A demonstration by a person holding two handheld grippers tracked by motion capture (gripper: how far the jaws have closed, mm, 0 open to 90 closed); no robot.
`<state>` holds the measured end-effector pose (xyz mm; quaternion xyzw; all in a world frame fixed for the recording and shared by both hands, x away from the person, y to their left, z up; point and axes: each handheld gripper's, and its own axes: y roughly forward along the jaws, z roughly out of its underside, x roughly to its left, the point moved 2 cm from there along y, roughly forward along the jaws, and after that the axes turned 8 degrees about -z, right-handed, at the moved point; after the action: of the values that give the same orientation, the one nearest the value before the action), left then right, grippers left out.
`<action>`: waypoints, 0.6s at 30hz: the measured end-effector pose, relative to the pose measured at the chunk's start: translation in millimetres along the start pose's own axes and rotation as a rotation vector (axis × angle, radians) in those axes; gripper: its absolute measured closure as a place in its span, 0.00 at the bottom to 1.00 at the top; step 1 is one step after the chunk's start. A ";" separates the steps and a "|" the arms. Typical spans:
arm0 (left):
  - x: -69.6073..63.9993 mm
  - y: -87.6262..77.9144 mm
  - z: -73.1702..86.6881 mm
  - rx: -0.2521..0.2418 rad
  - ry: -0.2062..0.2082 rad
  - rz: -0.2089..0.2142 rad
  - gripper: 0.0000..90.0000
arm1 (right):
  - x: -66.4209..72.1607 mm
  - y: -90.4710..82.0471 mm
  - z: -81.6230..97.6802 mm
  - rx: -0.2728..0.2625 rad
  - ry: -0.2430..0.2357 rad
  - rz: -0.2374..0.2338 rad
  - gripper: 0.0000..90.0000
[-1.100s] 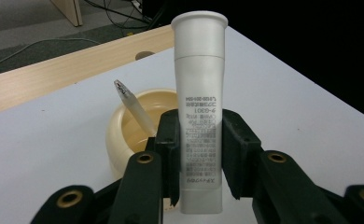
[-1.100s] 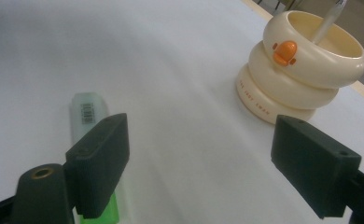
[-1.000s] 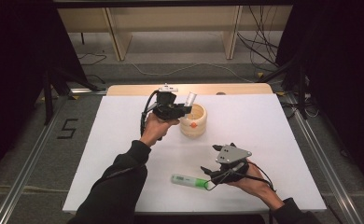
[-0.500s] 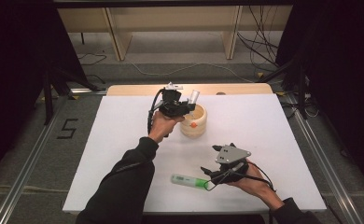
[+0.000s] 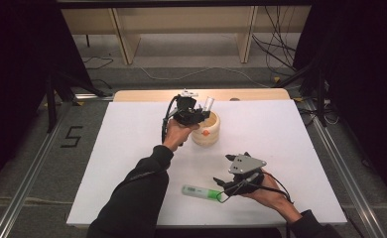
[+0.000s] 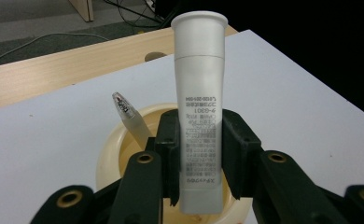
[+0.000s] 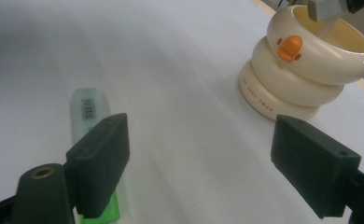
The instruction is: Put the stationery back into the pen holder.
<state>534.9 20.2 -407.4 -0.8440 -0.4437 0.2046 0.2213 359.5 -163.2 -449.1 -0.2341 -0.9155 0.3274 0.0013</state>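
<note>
My left gripper is shut on a white tube, which it holds upright with its lower end inside the cream ring-shaped pot. A translucent pen leans in that pot. In the high view the left gripper holds the white tube above the pot at the table's back middle. My right gripper stands open and low over the white table, with a green highlighter lying by its left jaw. The right gripper sits near the front edge, beside the highlighter.
The pot has an orange duck-bill mark and stands beyond the right gripper's jaws. The white tabletop ends in a wooden strip at the back. Metal rails and cables run along the floor on both sides.
My left gripper has shifted a little to the right and down with the white tube, bringing it over and into the pot. The right gripper and highlighter have stayed put.
</note>
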 end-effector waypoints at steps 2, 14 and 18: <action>1.0 1.5 0.9 0.005 0.000 -0.005 0.78 | -0.2 0.0 -0.1 -0.002 -0.002 0.000 0.23; -1.1 10.0 2.7 0.022 -0.004 -0.012 0.78 | 0.0 0.1 0.0 0.000 -0.002 -0.002 0.23; -3.0 13.3 3.0 0.032 -0.003 -0.011 0.78 | -0.3 -0.2 0.1 0.000 -0.003 -0.001 0.23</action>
<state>540.5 11.5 -416.8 -0.8375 -0.4452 0.2120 0.2353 359.6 -163.5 -449.0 -0.2330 -0.9156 0.3278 0.0002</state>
